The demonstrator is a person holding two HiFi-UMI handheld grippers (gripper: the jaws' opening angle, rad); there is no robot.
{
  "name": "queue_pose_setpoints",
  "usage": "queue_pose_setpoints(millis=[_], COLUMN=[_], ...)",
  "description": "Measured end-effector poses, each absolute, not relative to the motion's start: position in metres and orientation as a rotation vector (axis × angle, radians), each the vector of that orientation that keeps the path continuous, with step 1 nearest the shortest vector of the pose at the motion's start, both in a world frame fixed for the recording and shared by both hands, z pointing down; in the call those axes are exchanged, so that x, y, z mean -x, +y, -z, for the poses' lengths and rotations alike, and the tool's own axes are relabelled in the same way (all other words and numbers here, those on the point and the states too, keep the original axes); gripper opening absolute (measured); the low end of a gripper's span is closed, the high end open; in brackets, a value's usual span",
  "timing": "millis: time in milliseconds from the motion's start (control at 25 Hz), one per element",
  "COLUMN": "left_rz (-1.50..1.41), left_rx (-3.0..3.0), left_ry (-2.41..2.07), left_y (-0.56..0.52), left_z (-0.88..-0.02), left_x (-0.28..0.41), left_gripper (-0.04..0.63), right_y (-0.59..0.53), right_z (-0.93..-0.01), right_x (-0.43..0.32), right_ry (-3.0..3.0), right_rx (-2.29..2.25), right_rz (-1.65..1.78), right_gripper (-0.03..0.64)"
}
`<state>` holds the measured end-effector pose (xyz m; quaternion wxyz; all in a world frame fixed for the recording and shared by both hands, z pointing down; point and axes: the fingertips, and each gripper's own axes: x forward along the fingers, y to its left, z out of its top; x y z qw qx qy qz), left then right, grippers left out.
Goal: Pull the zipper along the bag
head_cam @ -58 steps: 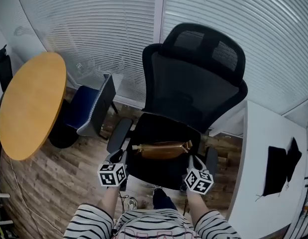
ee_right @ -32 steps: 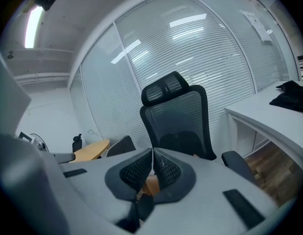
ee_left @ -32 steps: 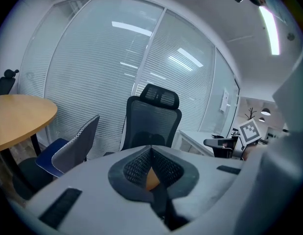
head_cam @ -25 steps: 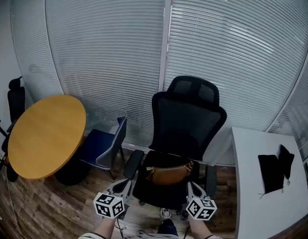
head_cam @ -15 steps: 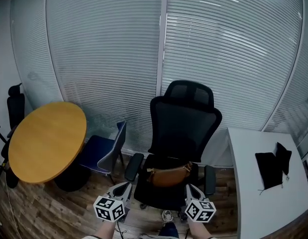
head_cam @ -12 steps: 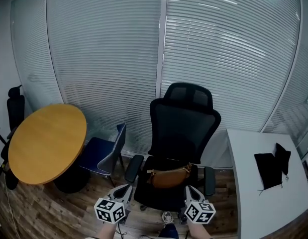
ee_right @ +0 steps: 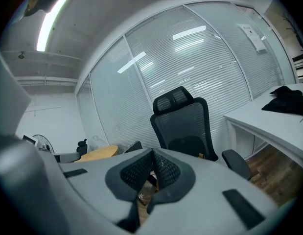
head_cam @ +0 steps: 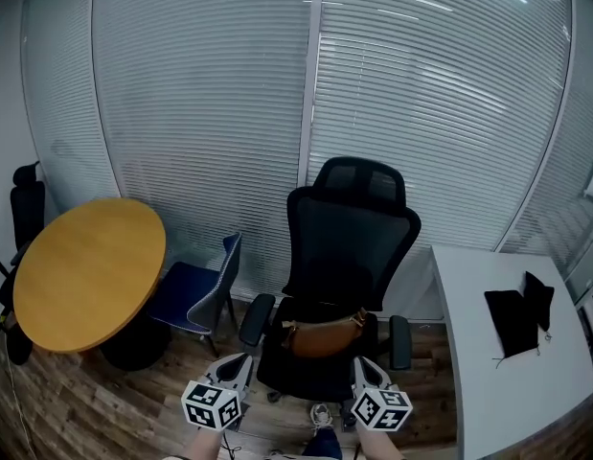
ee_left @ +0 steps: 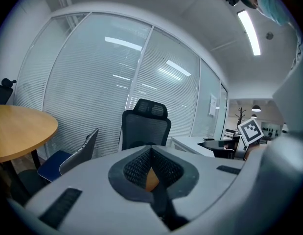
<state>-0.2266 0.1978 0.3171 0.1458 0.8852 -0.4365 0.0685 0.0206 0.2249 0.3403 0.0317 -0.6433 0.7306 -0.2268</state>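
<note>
Head view: bag (head_cam: 323, 336) on office chair (head_cam: 349, 247) before blinds (head_cam: 200, 113); left gripper (head_cam: 239, 362), right gripper (head_cam: 359, 364) jaws closed.

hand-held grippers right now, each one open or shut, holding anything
Left hand-held gripper: shut, holding nothing.
Right hand-held gripper: shut, holding nothing.

Room's evenly lit, cool, no hard shadows. Ceiling strip light (ee_left: 249, 31) glares in my gripper views; reflections streak the blinds (head_cam: 210, 113). Heavy fisheye bend + dark corners. My left gripper (ee_left: 151, 153) up close = soft, blurry.
</note>
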Motion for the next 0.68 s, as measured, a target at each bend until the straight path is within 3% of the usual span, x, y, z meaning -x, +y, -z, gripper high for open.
queue_pose_setpoints(millis=[680], left_rz=[-0.159], left_rx=[-2.582], left_ry=[-1.220], left_y=[0.222], left_z=[-0.317], left_x=[0.217], left_gripper=[0.026], right_y=[0.253], right_z=[-0.346], right_x=[-0.018], right_ry=[2.242], right_rx=[1.995], right_rz=[0.695], right_gripper=[0.029])
